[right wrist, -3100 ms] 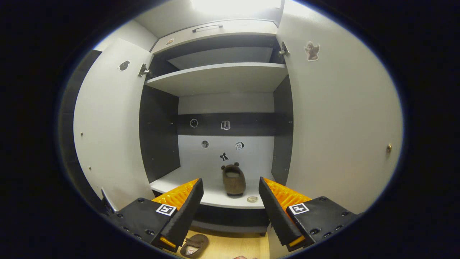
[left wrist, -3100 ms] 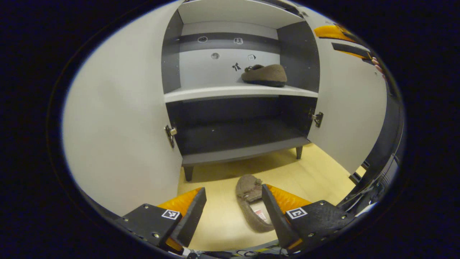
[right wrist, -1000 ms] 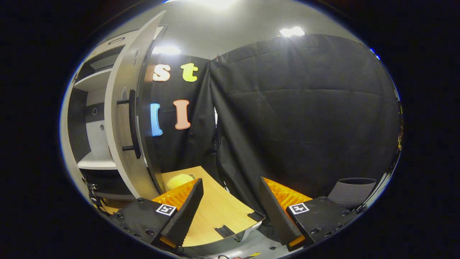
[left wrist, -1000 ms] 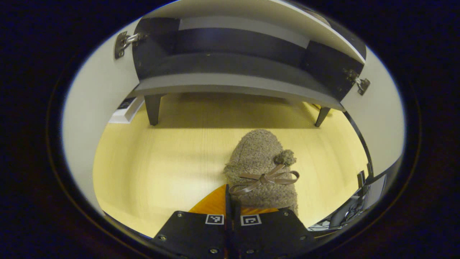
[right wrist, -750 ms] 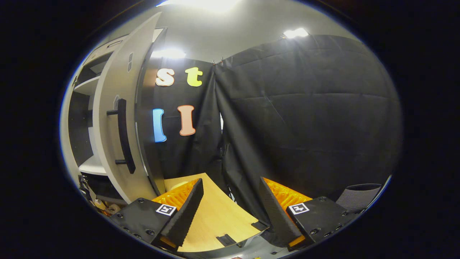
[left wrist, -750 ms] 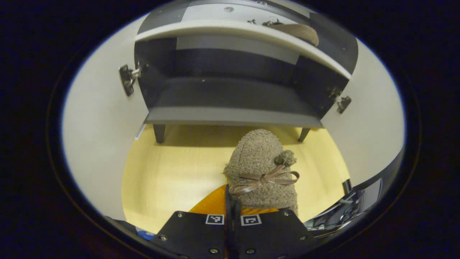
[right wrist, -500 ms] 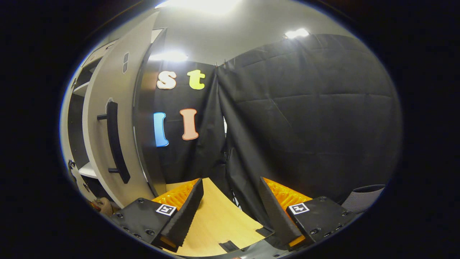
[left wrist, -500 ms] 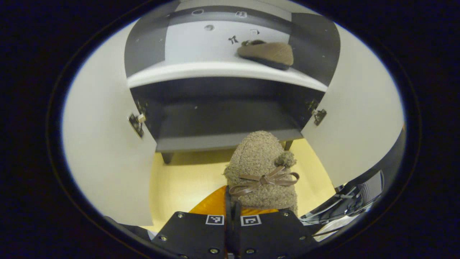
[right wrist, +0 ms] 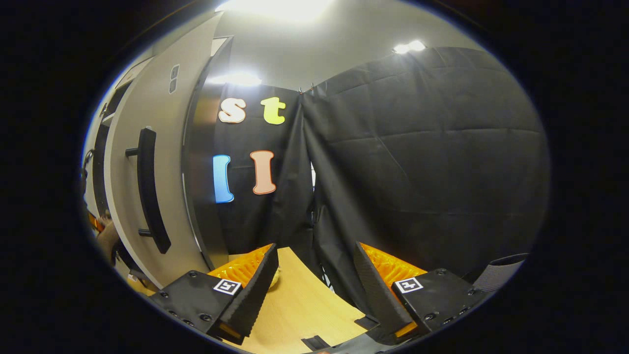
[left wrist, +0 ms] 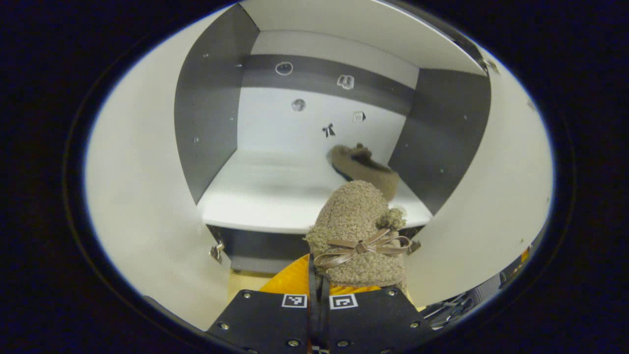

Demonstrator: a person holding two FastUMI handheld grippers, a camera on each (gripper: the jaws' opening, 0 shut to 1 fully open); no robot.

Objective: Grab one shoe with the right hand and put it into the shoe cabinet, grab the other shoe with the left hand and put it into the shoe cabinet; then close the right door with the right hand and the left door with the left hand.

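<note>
Wide open ahead in the left gripper view: shoe cabinet (left wrist: 206, 113), both doors swung out, pale middle shelf (left wrist: 265, 196) lying straight in front. Right door (right wrist: 147, 123) seen edge-on at 9 o'clock in the right gripper view, dark bar handle (right wrist: 150, 189) on its outer face, well clear of the right gripper (right wrist: 314, 280), which hangs spread and empty over a wooden floor (right wrist: 300, 305), aimed at black cloth rather than at the cabinet. A hand peeking past the door's edge at 9 o'clock, too small to say more. Down to the shoes: first shoe (left wrist: 363, 169) already parked on the shelf toward its right rear, at about 1 o'clock from the carried one, lying slantwise. Second shoe (left wrist: 356, 231) pinched at its heel end by the left gripper (left wrist: 318, 290), fingers pressed nearly together on the rim; long axis running dead along the fingers, toe pointing 12 o'clock at the shelf edge, toe roughly level with the shelf front. Fuzzy, curly brown pile, soft and squashy by the look, a small pompom and a thin brown ribbon bow (left wrist: 361, 246) across the top. Judging by this, placing step under way: push forward, keeping left of the parked shoe, open shelf waiting at 11 o'clock.
</note>
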